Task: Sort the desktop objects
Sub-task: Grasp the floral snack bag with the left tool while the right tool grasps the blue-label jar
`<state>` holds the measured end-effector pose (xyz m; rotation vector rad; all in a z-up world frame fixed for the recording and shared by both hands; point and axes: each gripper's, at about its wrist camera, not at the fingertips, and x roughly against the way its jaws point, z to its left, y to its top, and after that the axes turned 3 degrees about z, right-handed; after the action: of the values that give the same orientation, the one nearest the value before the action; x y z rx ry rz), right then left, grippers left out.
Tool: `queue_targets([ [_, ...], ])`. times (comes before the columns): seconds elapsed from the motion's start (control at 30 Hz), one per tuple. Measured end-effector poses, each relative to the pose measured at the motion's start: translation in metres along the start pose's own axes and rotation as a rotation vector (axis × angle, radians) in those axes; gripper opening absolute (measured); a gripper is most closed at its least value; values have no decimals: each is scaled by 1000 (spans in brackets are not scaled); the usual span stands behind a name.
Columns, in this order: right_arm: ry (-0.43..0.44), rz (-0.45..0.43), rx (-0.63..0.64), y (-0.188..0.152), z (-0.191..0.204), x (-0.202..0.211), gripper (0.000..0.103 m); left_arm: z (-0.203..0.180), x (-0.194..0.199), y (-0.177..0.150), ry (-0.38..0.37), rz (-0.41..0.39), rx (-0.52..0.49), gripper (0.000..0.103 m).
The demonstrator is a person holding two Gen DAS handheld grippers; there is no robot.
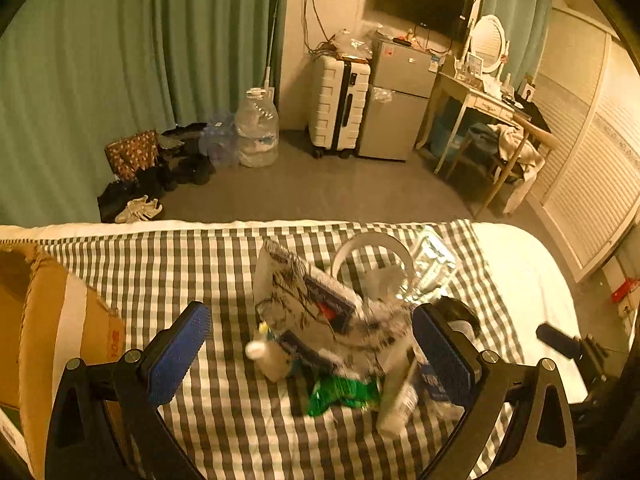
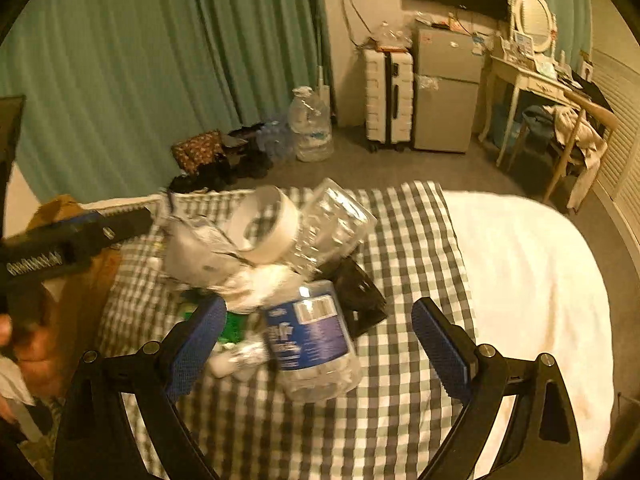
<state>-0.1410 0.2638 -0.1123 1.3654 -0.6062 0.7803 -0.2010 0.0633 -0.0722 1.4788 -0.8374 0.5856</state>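
Above checked cloth (image 1: 192,264): both grippers (image 1: 312,356) (image 2: 320,344) gaping.

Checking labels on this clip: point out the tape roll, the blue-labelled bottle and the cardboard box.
tape roll (image 2: 267,224): right wrist view, on its white outer band
blue-labelled bottle (image 2: 308,336): right wrist view, on the label
cardboard box (image 1: 44,320): left wrist view, on its side flap

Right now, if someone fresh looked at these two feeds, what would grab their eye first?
The jumbled pile mid-bed on the checked cloth: a white tape roll propped on top, a clear plastic bottle with a blue label lying nearest the open right gripper, and a green wrapper at the front. The open left gripper frames the pile, with a cardboard box to its left.
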Motion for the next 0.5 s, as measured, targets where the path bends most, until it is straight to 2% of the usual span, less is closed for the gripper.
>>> queue_targets([
  [0.13,22,43,-13,-4,-5,-20,94,-3,-18,5,-33,0,0,103],
  [0.3,40,96,-2,-10,-1,-43,91,-6,-48,-3,-67,58,-12,103],
  [0.5,45,135,8,-19,2,-61,88,-2,-80,-9,-35,90,6,103],
])
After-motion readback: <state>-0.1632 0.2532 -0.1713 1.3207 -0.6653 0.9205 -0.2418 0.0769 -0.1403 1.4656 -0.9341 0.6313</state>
